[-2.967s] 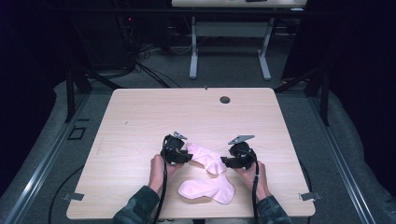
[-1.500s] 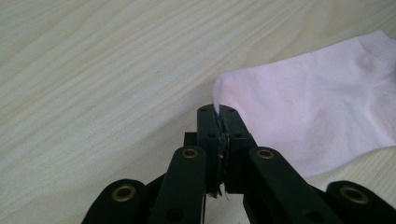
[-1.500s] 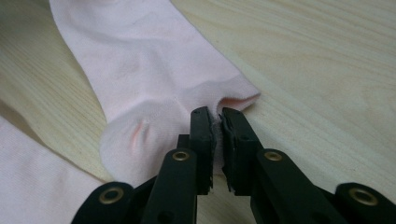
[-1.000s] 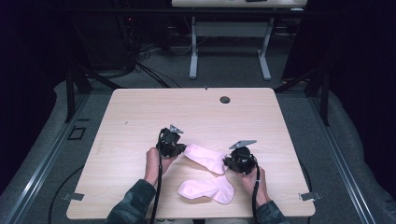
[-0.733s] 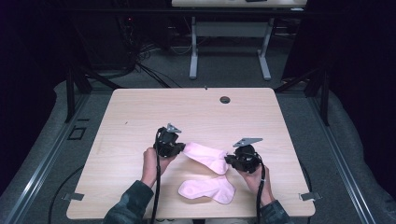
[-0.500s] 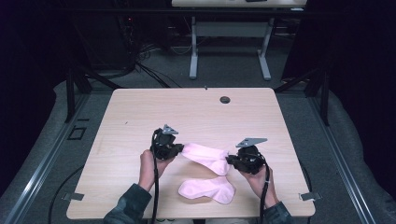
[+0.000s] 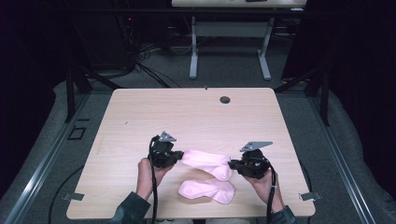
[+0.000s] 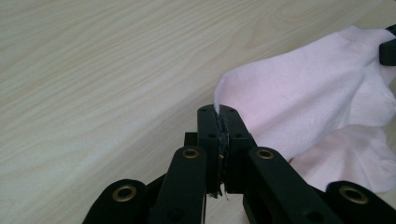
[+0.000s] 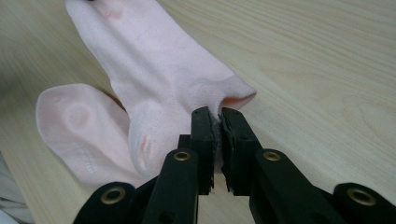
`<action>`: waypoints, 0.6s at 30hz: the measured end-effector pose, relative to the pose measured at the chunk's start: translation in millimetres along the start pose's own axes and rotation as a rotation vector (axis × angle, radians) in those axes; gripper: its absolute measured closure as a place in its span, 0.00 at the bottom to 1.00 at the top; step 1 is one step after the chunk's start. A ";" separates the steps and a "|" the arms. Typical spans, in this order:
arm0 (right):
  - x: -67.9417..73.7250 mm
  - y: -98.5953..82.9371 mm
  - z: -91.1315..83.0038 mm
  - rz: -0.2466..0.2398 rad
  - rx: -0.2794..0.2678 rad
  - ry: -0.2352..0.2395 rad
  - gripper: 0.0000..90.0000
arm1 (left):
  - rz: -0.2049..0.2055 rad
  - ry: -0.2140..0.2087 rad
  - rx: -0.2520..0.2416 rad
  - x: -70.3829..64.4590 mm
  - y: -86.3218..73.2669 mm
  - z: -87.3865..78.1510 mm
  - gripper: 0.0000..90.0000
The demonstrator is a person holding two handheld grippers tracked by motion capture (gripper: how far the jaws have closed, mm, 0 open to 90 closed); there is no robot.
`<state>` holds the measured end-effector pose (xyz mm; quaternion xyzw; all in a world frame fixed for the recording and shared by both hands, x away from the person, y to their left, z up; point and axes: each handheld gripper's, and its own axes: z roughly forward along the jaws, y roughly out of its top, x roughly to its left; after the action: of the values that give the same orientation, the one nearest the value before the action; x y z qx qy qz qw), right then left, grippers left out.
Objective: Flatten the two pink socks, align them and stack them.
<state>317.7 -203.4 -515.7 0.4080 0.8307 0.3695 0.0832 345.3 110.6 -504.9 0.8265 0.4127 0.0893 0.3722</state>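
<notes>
1. Pink cotton is what both tools are working: the upper sock (image 7: 208, 162) lies stretched across the near part of the wooden table (image 7: 187, 116), strung between the left gripper (image 7: 173, 156) and the right gripper (image 7: 236, 164).
2. A second sock (image 7: 208, 190) lies flat just nearer the person, its far edge tucked partly under the stretched one.
3. Biggest risk, as I judge it: each bite is thin. In the left gripper view only a sliver of fabric edge sits between the jaws, so a sharper pull apart could slip the upper sock (image 8: 299, 107) free at that end.
4. The same worry applies on the other side; in the right gripper view the jaws catch just the rim of the upper sock (image 9: 168, 93) near its opening, beside the second sock (image 9: 79, 126).
5. Another hazard: the two socks touch where they overlap, so dragging or lowering the held one carelessly could shove or rumple the lower one out of line.
6. Left gripper (image 8: 218, 122): jaws pressed almost fully together, pinching the sock's tip, with no gap beyond the cloth itself.
7. Right gripper (image 9: 215, 123): jaws likewise nearly closed, a narrow slit between them taken up by the sock's edge.
</notes>
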 end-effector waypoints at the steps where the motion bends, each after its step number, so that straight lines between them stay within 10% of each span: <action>1: 1.9 -0.8 -2.1 0.000 -0.004 0.003 0.93 | -0.001 -0.002 -0.003 -1.0 -1.3 -1.8 0.98; 18: 15.6 -15.3 -9.1 -0.030 0.010 0.055 0.93 | -0.039 -0.030 -0.001 -13.1 -29.9 -13.6 0.98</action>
<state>294.1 -202.9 -517.1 0.3857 0.8406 0.3750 0.0640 312.2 119.5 -513.8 0.8195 0.4230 0.0697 0.3802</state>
